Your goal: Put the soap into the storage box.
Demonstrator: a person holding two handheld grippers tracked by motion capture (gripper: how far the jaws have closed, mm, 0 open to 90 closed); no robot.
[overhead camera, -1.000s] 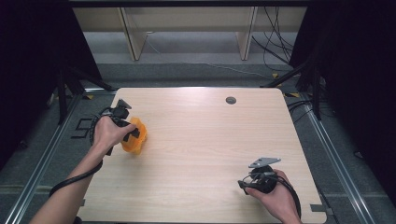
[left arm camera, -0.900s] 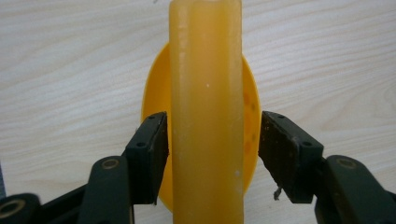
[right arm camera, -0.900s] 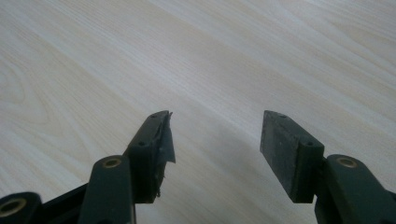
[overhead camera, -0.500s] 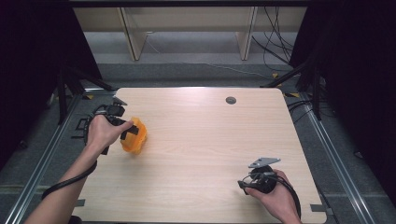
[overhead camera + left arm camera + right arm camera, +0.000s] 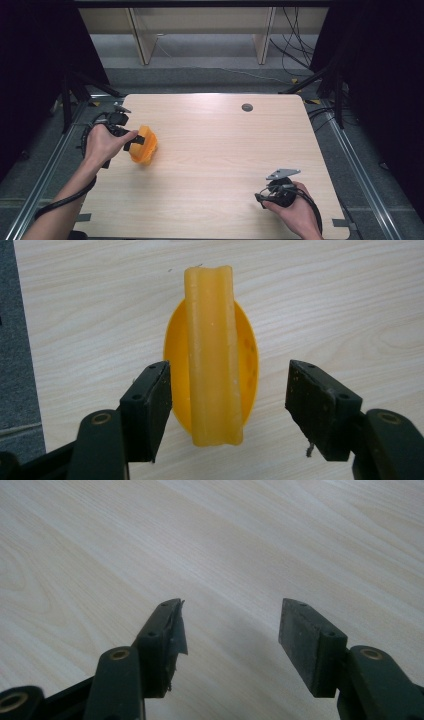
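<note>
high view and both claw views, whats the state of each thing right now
left claw: open, jaws have just been opening, clear of the orange piece between them
orange piece: lying on the table, released, long ridge facing the camera
right claw: open, nothing between the jaws, low over the table
table: bare light wood

Orange plastic scoop (image 5: 212,355), lying on table's left

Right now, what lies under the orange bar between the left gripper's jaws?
An orange bowl-like dish lies on the wooden table under the orange bar. The bar covers the dish's middle, so whatever lies there is hidden.
</note>
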